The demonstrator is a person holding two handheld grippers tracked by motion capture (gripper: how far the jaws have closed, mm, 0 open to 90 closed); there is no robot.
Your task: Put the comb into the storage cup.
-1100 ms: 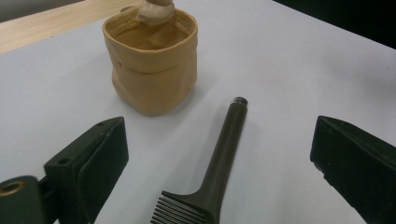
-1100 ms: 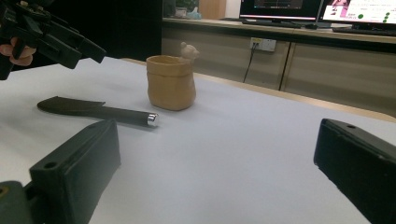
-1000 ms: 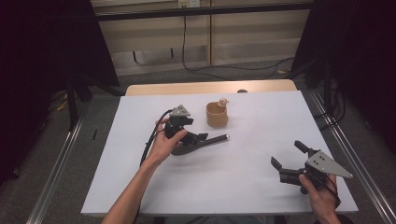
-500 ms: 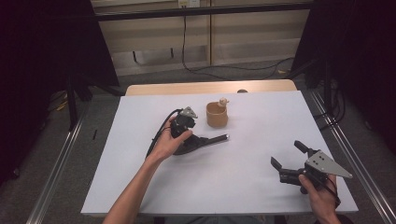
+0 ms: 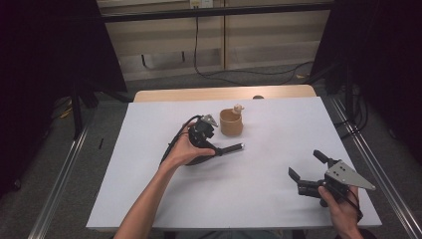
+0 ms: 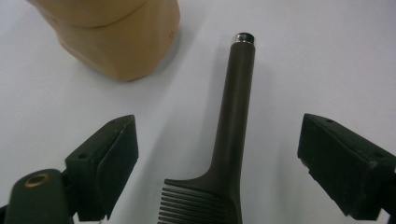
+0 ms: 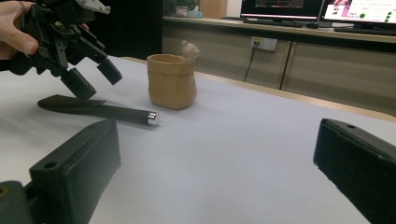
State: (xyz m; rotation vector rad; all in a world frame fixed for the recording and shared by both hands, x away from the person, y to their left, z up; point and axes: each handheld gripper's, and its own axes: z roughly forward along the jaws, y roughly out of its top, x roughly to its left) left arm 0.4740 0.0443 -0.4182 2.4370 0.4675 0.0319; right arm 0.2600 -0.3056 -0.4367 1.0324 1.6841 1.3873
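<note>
A dark comb (image 5: 230, 148) lies flat on the white table (image 5: 149, 199), its round handle (image 6: 236, 102) ending in a silver tip that points toward a tan cup (image 5: 231, 123). My left gripper (image 5: 203, 138) hangs just above the comb, tilted down and open. The handle runs between its two jaws without touching them, and the comb's teeth (image 6: 196, 205) sit at the bottom of the left gripper view. My right gripper (image 5: 305, 163) rests open near the table's front right, nothing between its jaws. Its view looks across at the comb (image 7: 93, 110), the cup (image 7: 172, 81) and the left gripper (image 7: 93, 77).
The cup has a small bear-like figure (image 5: 238, 108) on its rim. A black cable (image 5: 174, 144) trails left from my left gripper. A wooden table edge (image 5: 224, 93) runs behind the white sheet. Metal rails (image 5: 59, 184) flank the table on both sides.
My left gripper has shifted slightly right toward the cup and tipped lower over the comb. The right gripper, comb and cup have stayed put.
</note>
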